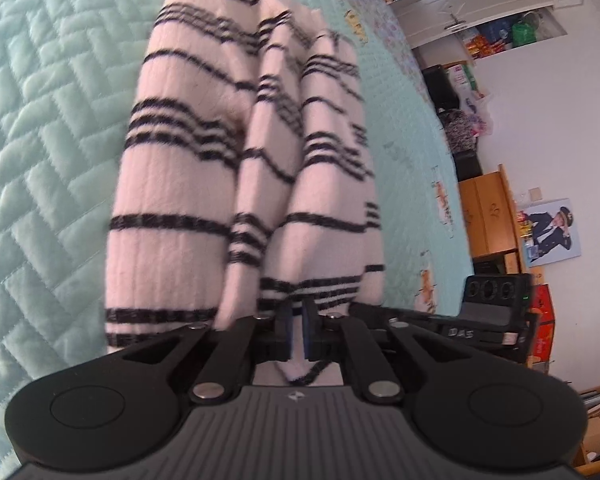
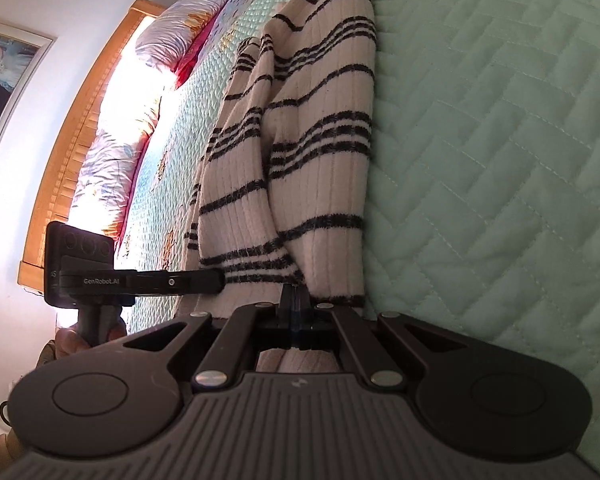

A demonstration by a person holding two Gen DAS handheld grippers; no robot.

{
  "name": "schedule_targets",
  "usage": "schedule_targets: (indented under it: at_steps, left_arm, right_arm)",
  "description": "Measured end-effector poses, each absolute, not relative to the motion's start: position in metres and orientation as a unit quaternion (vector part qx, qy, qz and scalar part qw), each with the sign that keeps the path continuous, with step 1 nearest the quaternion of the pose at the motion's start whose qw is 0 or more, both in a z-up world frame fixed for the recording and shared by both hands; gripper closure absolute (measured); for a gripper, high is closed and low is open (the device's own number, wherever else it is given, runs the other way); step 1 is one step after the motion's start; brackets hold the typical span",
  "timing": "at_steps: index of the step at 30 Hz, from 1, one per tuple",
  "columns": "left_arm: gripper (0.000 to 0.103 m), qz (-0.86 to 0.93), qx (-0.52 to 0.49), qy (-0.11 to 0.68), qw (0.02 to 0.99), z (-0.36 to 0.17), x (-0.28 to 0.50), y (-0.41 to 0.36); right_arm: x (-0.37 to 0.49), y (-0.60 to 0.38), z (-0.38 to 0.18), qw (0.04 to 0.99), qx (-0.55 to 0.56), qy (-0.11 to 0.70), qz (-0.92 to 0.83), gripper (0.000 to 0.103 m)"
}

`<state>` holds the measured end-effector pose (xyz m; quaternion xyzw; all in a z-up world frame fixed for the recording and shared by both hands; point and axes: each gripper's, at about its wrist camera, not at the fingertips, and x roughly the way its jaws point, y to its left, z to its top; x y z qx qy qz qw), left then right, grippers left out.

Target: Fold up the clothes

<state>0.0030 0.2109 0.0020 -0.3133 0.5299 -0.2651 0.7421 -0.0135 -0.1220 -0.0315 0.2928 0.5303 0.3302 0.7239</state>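
Nearest in the left wrist view, the left claw (image 1: 299,330) pinches the hem of a cream sweater with dark stripes (image 1: 204,168); its blue pads (image 1: 286,328) are drawn close on a thin fold of knit, with a little flap of the hem hanging below them. Nearest in the right wrist view, the right claw (image 2: 296,304) is pressed together on another part of the same striped edge (image 2: 320,184), its fingers almost touching with the fabric caught between.

Just beside each claw the other one shows: the right claw's black body juts in at the left camera's right edge, and in the right camera the left claw's body, marked with white lettering, reaches the sweater's edge from the left, with a hand (image 2: 82,338) gripping its handle below.

From both pinches the sweater hangs bunched in long vertical folds, stretching away over a mint-green quilted bedspread (image 1: 40,140) that covers the bed.

Farther off, the right wrist view shows floral pillows (image 2: 180,28) against a wooden headboard (image 2: 80,128) and a framed picture (image 2: 8,76) on the wall. The left wrist view shows a wooden cabinet (image 1: 488,216), a poster (image 1: 554,232) and cluttered shelves (image 1: 496,40) beyond the bed.
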Motion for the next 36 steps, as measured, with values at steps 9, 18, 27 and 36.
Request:
schedule_targets:
  at_steps: [9, 18, 27, 36]
  left_arm:
    - [0.1, -0.268, -0.333, 0.539, 0.726, -0.022, 0.009, 0.222]
    - [0.1, -0.272, -0.313, 0.537, 0.734, -0.008, 0.006, 0.231]
    - [0.1, -0.258, -0.346, 0.52, 0.737, -0.025, -0.006, 0.249]
    - [0.077, -0.225, -0.318, 0.496, 0.776, 0.018, -0.033, 0.249]
  right_arm:
    - [-0.013, -0.124, -0.036, 0.719, 0.301, 0.529, 0.336, 0.103]
    - [-0.01, -0.125, -0.029, 0.715, 0.303, 0.535, 0.332, 0.103]
    - [-0.016, -0.133, -0.045, 0.712, 0.338, 0.525, 0.319, 0.103]
    - [-0.046, -0.122, 0.006, 0.766, 0.273, 0.501, 0.297, 0.072]
